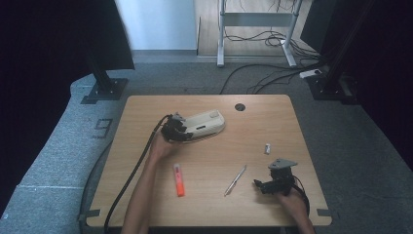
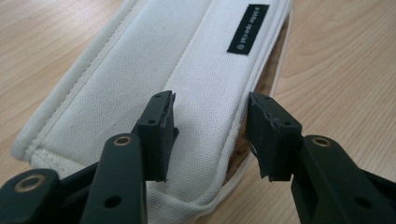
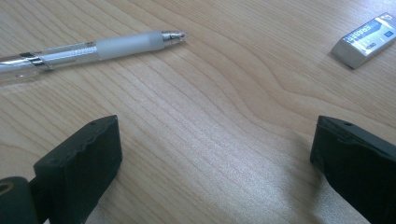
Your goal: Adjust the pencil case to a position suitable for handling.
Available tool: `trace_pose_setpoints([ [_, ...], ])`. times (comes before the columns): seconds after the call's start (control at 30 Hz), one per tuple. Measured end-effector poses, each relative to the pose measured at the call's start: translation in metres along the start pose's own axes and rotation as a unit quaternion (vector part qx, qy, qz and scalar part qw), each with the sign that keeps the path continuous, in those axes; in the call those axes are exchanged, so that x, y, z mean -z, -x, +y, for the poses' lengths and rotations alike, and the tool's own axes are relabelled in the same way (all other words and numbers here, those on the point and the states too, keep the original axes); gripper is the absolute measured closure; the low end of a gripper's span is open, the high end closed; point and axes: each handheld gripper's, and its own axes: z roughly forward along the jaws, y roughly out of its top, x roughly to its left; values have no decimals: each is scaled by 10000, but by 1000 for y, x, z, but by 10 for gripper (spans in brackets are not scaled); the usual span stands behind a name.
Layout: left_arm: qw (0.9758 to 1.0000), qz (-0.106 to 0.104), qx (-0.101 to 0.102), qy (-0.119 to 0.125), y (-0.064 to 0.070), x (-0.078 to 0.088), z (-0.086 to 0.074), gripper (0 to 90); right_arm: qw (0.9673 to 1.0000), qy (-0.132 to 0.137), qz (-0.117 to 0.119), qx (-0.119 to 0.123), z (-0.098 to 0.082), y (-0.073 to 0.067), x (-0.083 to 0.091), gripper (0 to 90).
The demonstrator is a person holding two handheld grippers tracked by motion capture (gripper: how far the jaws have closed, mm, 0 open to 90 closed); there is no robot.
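wooden table (image 1: 146, 204) carries everything, with the white canvas pencil case (image 1: 207, 123) as landmark near its far middle. left gripper (image 2: 212, 126) sits at the case's near end, jaws half-narrowed astride the case's long open edge, pads not clearly pressing the fabric. toward the near edge from the case lie an orange highlighter (image 1: 179, 180) and a clear pen (image 1: 235, 180); an eraser (image 1: 267, 148) lies to its right. right gripper (image 1: 259, 184) rests beyond the pen, jaws wide over bare wood.

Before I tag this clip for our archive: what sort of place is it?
Probably a lab or recording workspace: a wooden table on grey carpet, loose cables under a desk frame behind, and dark curtains at the sides.
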Motion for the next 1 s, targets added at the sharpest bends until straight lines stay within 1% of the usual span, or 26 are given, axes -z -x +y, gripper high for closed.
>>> trace_pose_setpoints([
  [0.07,10000,63,-69,-27,2,-1,0,525,10000,-2,1,0,0,0,0,18],
  [0.1,9998,121,-148,-52,4,-1,1,524,10000,-1,1,0,0,0,0,18],
  [0.13,9998,121,-148,-52,4,-1,1,527,10000,-1,1,1,0,0,0,18],
  [0.17,9993,224,-273,-101,6,-2,1,532,10000,0,1,1,0,0,0,18],
  [0.2,9993,224,-273,-101,6,-2,1,542,10000,-1,1,2,0,0,0,18],
  [0.27,9987,302,-389,-130,8,-2,1,561,10000,-2,1,1,0,0,0,18],
  [0.37,9981,358,-485,-142,9,-1,2,620,10000,-1,2,0,0,0,0,17],
  [0.4,9981,358,-485,-142,9,-1,2,640,10000,-1,2,0,0,0,0,17],
  [0.53,9992,209,-317,-95,6,4,3,697,10000,-1,1,2,0,0,0,18],
  [0.6,9996,151,-251,-31,6,7,3,722,10000,-1,1,1,0,0,0,18],
  [0.7,9998,102,-179,14,5,12,4,756,10000,-1,1,1,0,0,0,18],
  [0.8,9999,47,-104,-8,5,16,4,766,10000,-1,1,1,0,0,0,18],
  [1.0,10000,-41,-43,18,10,24,2,773,10000,-1,2,0,0,0,0,18],
])
